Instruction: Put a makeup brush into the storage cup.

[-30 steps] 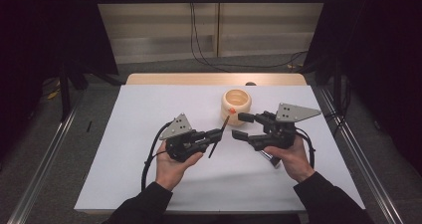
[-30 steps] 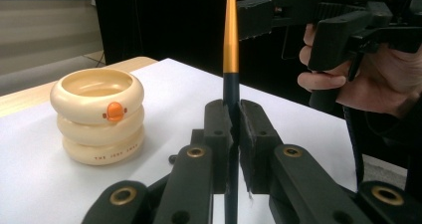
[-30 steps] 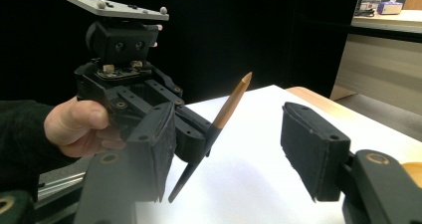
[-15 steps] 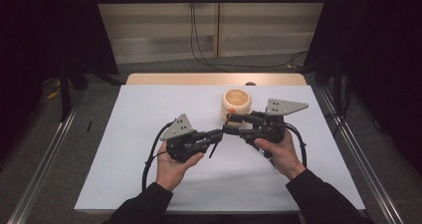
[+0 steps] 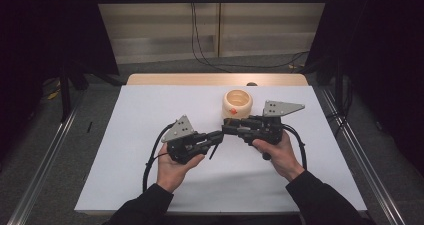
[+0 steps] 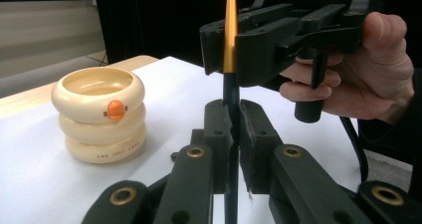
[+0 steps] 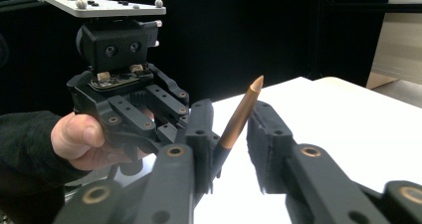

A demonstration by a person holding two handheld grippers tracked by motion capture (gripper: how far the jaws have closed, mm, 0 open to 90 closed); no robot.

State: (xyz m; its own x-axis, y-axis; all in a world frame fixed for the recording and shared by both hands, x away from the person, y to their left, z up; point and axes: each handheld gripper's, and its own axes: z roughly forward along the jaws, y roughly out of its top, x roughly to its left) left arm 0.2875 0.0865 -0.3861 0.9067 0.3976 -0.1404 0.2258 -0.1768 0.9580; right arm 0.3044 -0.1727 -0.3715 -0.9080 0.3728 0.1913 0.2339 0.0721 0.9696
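I am seeing the pen's (image 6: 230,84) lower end running off the bottom edge of the left gripper view; lettering on the cream ring stack (image 6: 98,115) is staying too small to read.

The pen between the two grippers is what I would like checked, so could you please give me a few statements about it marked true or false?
1. The left gripper is shut on the pen. True.
2. The pen's gold tip points down at the table. False: it points upward.
3. The right gripper already clamps the pen. False: its jaws have just been closing, with the pen's gold end between them and a gap showing.
4. A cream ringed pot stands on the white table. True.
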